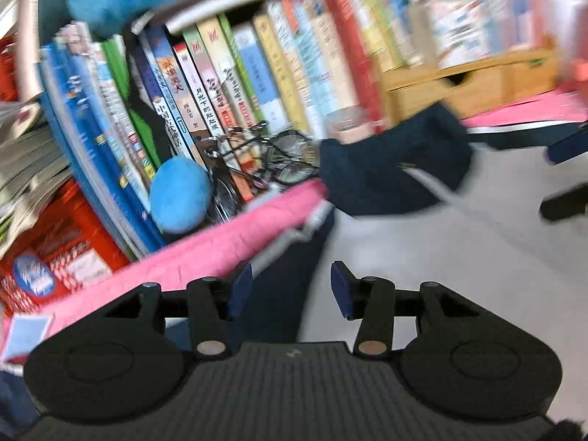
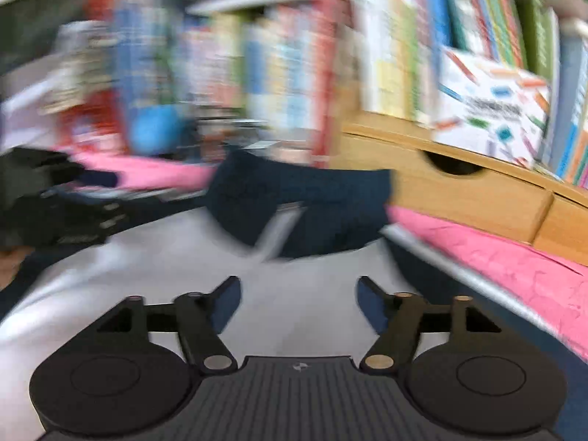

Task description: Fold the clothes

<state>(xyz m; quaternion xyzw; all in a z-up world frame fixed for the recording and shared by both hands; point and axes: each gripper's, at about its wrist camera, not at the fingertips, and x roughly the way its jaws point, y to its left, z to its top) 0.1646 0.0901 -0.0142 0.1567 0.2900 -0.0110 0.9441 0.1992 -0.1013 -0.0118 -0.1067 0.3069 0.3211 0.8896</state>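
A garment of light grey and navy cloth lies spread on a pink cover. Its far navy part is bunched up, with a white stripe across it. My left gripper is open over the seam between a navy strip and the grey cloth, with nothing between its blue pads. In the right wrist view, my right gripper is open wider above the grey cloth, also with nothing between its pads. The navy part lies just beyond it. Both views are blurred.
Upright books fill a shelf close behind the garment, with a blue plush toy and spectacles at their foot. A wooden drawer box stands at the back right. A red crate sits at the left.
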